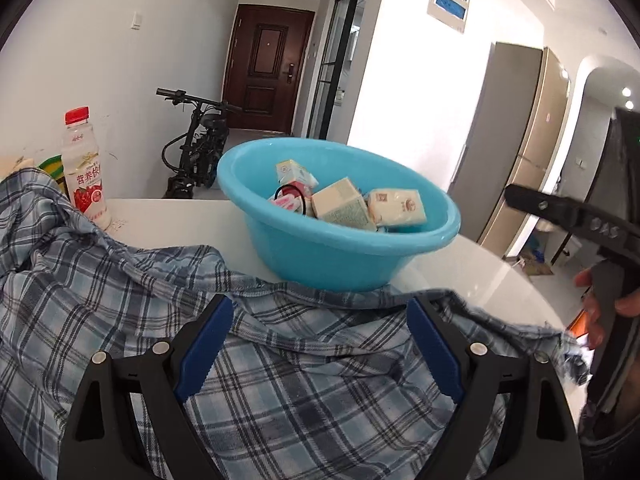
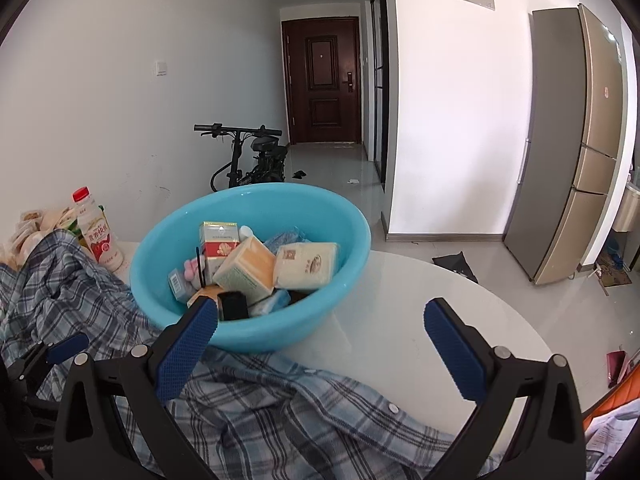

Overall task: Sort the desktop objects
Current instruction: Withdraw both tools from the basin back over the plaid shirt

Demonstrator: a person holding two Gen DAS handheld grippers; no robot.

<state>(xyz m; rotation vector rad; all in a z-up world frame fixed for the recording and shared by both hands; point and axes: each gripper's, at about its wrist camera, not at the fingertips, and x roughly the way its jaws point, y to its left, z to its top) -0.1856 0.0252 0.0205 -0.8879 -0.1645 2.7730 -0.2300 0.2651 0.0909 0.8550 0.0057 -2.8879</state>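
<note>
The plaid shirt point(image 1: 120, 300) lies crumpled on the white worktop point(image 2: 400, 300), directly under the left tool point(image 1: 320, 344), whose jaws are spread and empty. The right tool point(image 2: 320, 348), also released, hangs over the shirt's right edge, near the blue basin point(image 2: 256, 320).

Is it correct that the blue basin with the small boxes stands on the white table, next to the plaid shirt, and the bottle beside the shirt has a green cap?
Not quite: the bottle has a red cap, not green, as the left wrist view shows. The rest holds: the blue basin with small boxes stands on the white table, next to the plaid shirt.
</note>
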